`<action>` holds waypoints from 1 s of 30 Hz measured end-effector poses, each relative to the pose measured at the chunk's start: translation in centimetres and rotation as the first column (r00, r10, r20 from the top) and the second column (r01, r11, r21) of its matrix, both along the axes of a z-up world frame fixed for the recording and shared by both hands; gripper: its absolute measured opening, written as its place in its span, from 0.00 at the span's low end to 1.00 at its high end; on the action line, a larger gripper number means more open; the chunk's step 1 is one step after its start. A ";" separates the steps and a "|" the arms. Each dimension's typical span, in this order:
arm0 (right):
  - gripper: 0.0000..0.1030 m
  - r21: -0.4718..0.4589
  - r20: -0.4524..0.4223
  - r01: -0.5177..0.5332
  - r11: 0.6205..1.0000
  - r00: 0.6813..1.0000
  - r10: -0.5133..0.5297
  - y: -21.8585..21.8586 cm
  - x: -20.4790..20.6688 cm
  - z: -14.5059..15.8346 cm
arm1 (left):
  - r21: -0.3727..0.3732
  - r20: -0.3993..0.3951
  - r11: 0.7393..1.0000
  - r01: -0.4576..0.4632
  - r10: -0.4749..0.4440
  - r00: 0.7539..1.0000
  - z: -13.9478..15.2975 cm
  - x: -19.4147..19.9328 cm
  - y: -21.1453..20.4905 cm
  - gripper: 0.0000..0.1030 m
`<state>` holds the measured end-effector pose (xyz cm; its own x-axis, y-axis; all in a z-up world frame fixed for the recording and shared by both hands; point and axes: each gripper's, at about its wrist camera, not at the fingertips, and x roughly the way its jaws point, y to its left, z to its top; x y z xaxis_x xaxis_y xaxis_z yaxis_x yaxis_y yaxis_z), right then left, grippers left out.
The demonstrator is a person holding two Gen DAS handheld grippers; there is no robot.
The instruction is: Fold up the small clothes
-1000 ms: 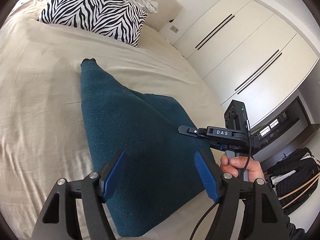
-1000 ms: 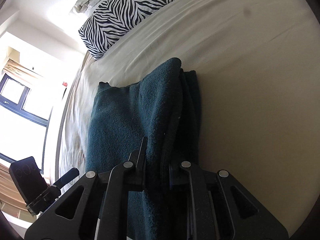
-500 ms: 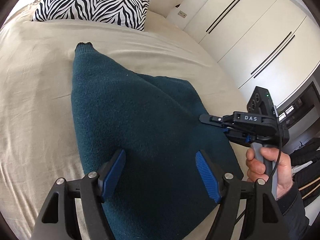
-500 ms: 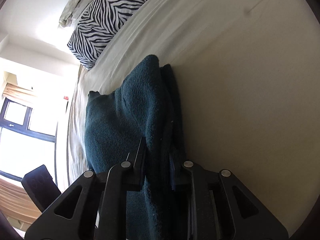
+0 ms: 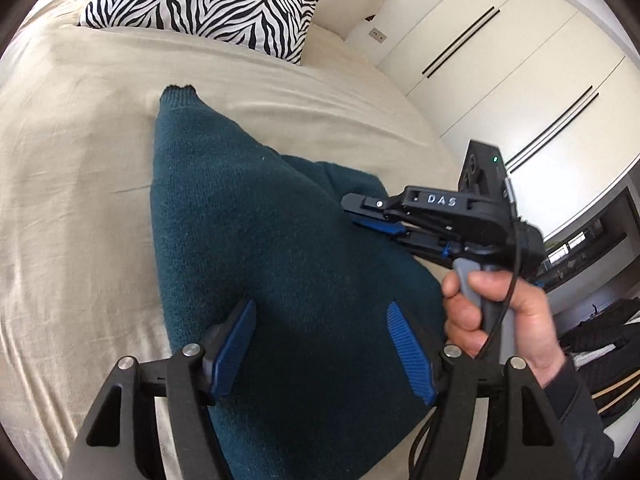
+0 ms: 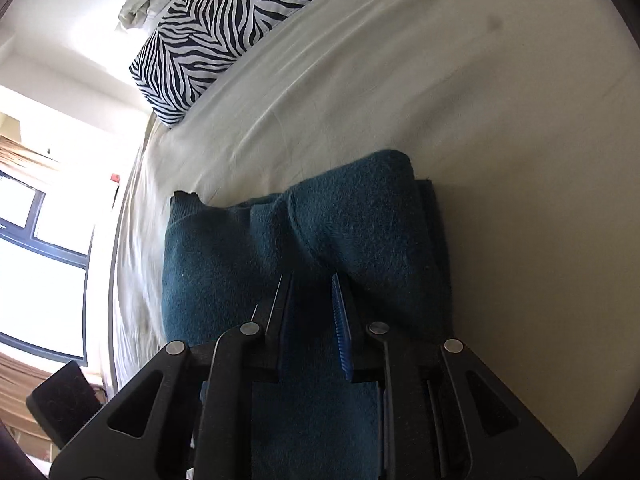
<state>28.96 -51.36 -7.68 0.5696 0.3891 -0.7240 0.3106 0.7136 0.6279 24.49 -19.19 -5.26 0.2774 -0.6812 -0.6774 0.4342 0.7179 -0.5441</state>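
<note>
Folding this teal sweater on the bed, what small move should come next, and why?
Probably lower the left gripper onto the sweater and close on its near edge. Its jaws stand open above the knit, holding nothing, while the right gripper sits at the already folded right side.

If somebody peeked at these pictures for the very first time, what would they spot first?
Probably the big dark teal sweater, lying partly folded in the middle of the beige bed. Next, the zebra-striped pillow at the head of the bed. Then the two black grippers with blue pads: the left gripper gapes over the sweater, and the right gripper has sweater fabric between its narrow jaws.
</note>
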 end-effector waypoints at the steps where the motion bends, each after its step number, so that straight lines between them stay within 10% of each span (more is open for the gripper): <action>1: 0.17 0.009 0.004 0.005 1.000 1.000 -0.005 -0.1 -0.2 -0.1 | -0.009 0.022 1.000 -0.011 0.012 1.000 0.6 0.1 0.1 0.69; 10: 0.18 -0.014 0.081 -0.007 1.000 0.997 0.008 -0.4 -4.9 4.4 | 0.106 0.041 0.994 -0.027 0.023 0.999 -1.1 5.6 -2.7 0.69; 18: 0.18 0.021 0.116 -0.022 1.000 0.993 0.019 -1.8 -8.4 0.4 | 0.162 0.117 0.986 -0.032 0.013 0.993 -1.4 4.8 -3.3 0.69; 26: 0.22 0.000 0.221 -0.032 0.999 0.975 0.031 -0.7 -14.6 5.2 | 0.103 0.120 0.992 -0.069 0.056 0.991 -0.6 3.6 -2.1 0.70; 30: 0.58 -0.009 0.172 -0.062 0.998 0.983 0.063 0.1 -17.2 2.2 | 0.143 0.176 0.988 -0.052 0.026 0.984 -1.4 2.8 -2.8 0.70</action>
<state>11.76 -51.29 -5.49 0.6606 0.4255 -0.6185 0.1525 0.7306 0.6655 27.25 -21.97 -6.68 0.4238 -0.5648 -0.7081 0.4826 0.8023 -0.3512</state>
